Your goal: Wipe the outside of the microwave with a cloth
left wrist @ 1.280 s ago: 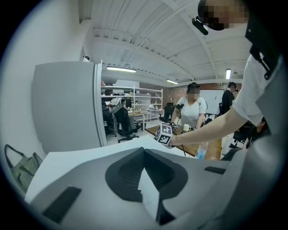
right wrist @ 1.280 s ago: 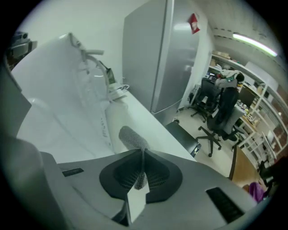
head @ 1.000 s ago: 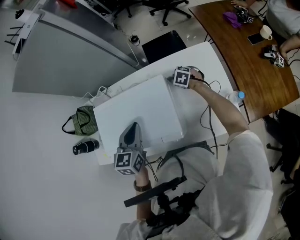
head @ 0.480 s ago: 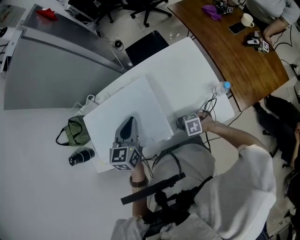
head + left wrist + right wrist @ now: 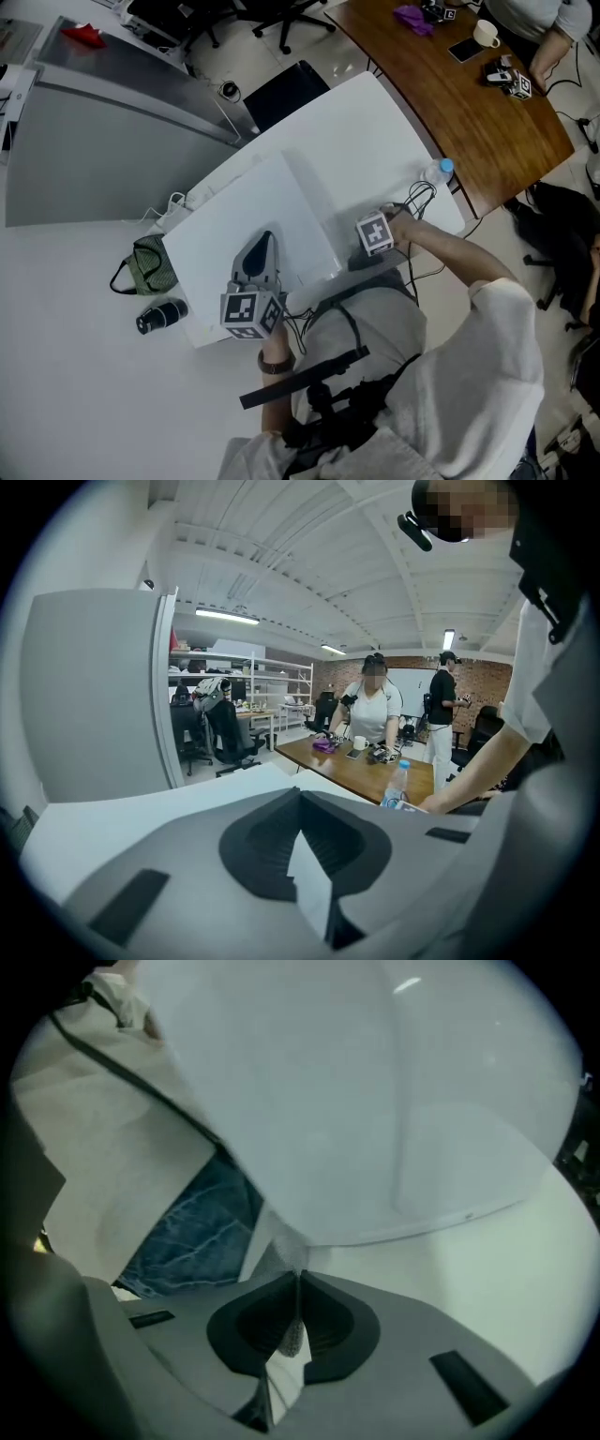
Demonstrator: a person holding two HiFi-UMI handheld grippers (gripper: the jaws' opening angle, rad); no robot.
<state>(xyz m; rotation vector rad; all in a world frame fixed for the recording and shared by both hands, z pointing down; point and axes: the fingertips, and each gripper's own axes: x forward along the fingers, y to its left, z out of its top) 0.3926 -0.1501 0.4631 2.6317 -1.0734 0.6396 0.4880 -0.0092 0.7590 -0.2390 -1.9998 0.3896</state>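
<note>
From my remote seat I look down on a white bench (image 5: 380,127) carrying the white microwave (image 5: 248,211). A clear bottle with a blue cap (image 5: 438,172) stands at the bench's right edge, next to a curved wooden table (image 5: 469,103) where a mug (image 5: 486,35) and a phone sit. A green bag (image 5: 148,265) and a dark cylinder (image 5: 161,316) lie on the floor to the left of the microwave. A grey partition (image 5: 103,150) and office chairs fill the far side of the room.

My left hand-held gripper (image 5: 264,246) lies flat on the microwave's top near its front edge, pointing away from me. Its jaws meet at the tip, and I cannot tell what the white sliver in the recess behind them is.

My right arm is bent across my body, with the right hand-held gripper (image 5: 364,251) low at the microwave's near right corner. Its jaws are pinched together on a white mesh cloth (image 5: 292,1337), which is pressed up against the microwave's rounded lower edge.
</note>
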